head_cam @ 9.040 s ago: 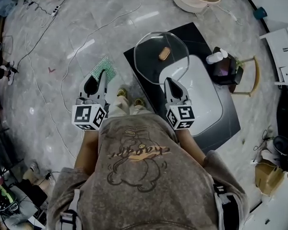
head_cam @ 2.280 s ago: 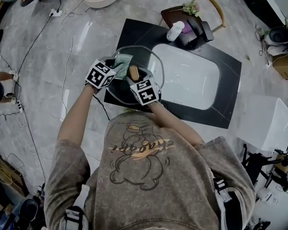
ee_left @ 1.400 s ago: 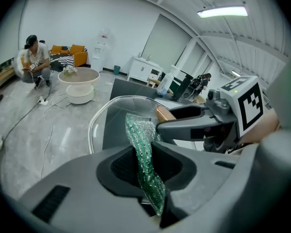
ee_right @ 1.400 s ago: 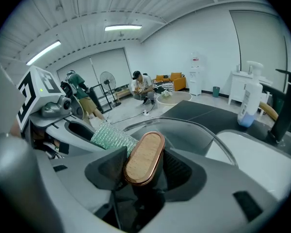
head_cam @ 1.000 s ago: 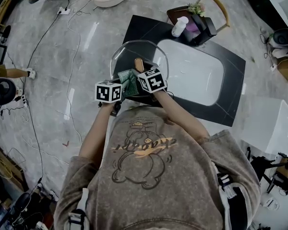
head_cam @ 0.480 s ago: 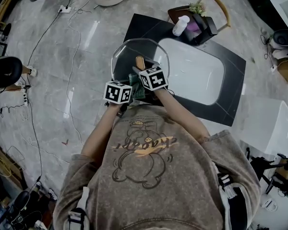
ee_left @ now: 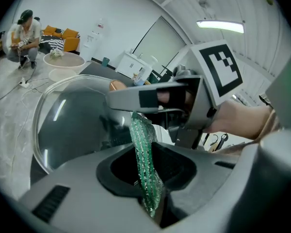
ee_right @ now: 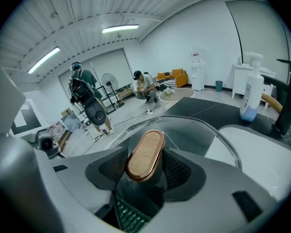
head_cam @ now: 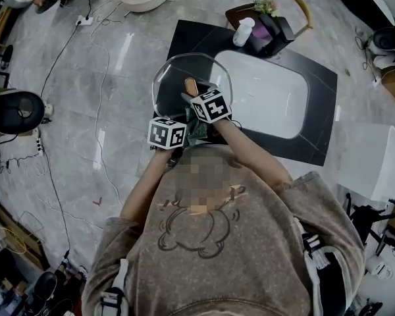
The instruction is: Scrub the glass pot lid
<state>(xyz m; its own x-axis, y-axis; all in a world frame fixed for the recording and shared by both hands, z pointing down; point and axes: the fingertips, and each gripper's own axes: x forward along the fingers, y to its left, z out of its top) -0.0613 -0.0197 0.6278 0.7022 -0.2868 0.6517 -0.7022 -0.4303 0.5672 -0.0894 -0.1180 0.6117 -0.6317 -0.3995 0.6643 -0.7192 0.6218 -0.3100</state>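
Over the left end of the desk (head_cam: 184, 38), beside the sink (head_cam: 270, 97), the lid (head_cam: 174, 78) is held by the right tongs (ee_right: 145, 166), clamped on its wooden knob (ee_right: 145, 154). Since 1 second ago the left tongs (ee_left: 148, 178), pinching the green scrub cloth (ee_left: 141, 144), slid back to the lid's near rim, so I'd say scrubbing's underway. The lid's round, dome side up. The knob's oval points toward the desk's far edge.

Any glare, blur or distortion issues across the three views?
Head view: strong fisheye bend, glare streaks on the glossy floor, a pixelated patch over the shirt. Left gripper view: dark vignette corners, a light streak reflected on the glass lid, green cloth in focus. Right gripper view: wooden knob crisp, ceiling lights blown white.
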